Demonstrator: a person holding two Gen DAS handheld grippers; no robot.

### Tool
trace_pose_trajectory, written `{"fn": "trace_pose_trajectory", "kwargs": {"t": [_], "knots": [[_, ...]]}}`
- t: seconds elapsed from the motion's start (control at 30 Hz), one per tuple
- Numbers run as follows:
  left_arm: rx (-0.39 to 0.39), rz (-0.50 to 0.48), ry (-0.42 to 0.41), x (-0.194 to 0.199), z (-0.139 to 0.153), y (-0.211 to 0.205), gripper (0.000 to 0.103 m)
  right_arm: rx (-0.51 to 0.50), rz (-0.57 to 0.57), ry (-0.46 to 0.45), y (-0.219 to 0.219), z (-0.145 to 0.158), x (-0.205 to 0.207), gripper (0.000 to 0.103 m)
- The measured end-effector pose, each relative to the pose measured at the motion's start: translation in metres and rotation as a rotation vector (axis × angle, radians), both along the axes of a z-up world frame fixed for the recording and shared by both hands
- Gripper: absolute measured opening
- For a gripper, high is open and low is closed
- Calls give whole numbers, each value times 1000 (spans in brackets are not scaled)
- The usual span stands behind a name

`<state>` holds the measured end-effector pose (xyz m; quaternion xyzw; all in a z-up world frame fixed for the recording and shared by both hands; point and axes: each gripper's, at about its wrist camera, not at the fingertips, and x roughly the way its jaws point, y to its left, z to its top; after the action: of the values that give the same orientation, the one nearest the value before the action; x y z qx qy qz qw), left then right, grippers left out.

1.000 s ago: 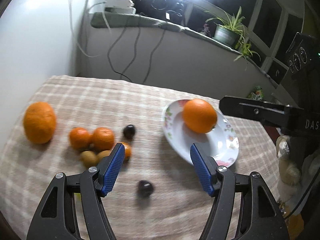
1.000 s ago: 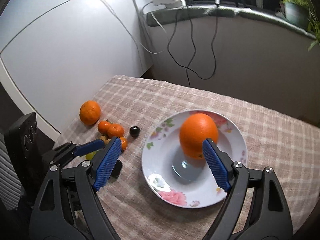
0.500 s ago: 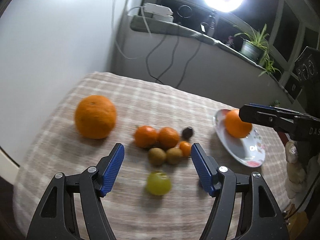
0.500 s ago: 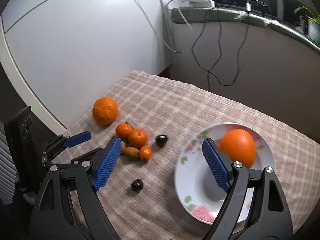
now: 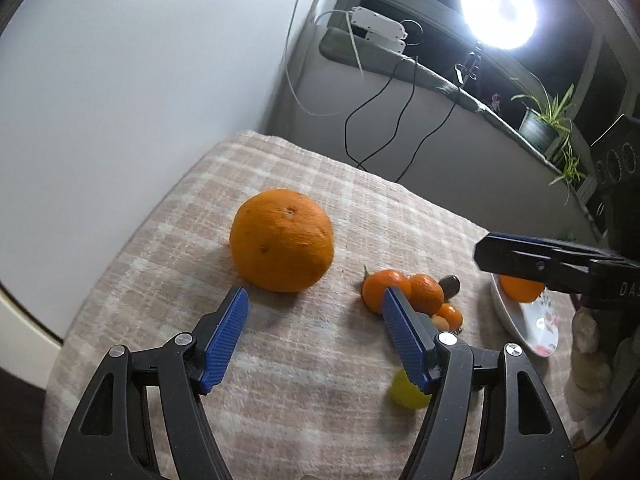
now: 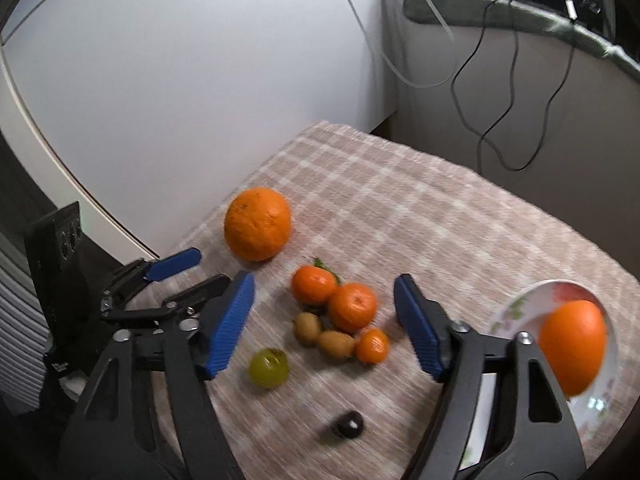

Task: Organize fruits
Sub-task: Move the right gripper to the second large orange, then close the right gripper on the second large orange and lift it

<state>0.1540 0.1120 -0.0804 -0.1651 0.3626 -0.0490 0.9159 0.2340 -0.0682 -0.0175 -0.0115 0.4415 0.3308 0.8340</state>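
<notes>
- The left gripper has its jaws spread with nothing between them; the large orange sits on the checked cloth just beyond its fingertips.
- The right gripper has its jaws apart but they have just been closing; they pinch nothing, though the cluster of small fruit lies on the cloth in the gap between them.
- Only the right wrist view shows that cluster whole: two mandarins, two kiwis, a smaller mandarin, a green fruit and a dark plum nearer the camera.
- In the left wrist view the gripper's right finger covers much of the cluster and half of the green fruit; a second dark fruit shows behind the mandarins there.
- The flowered plate holds a second orange at the right edge; in the left view the other gripper's finger crosses in front of it.
- A white wall, dangling cables, a power strip, a bright lamp and a potted plant stand behind.
</notes>
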Motion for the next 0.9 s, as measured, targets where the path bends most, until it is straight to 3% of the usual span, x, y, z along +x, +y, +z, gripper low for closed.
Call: {"fn": "trace_pose_trajectory", "kwargs": {"t": [0.53,0.9], "knots": [[-28,-39,21,27,-12,11,70,45,77,140,67,-29,37,66],[-30,-29,37,35,-13,19,72,95,84,220,78,-45,67,66]]}}
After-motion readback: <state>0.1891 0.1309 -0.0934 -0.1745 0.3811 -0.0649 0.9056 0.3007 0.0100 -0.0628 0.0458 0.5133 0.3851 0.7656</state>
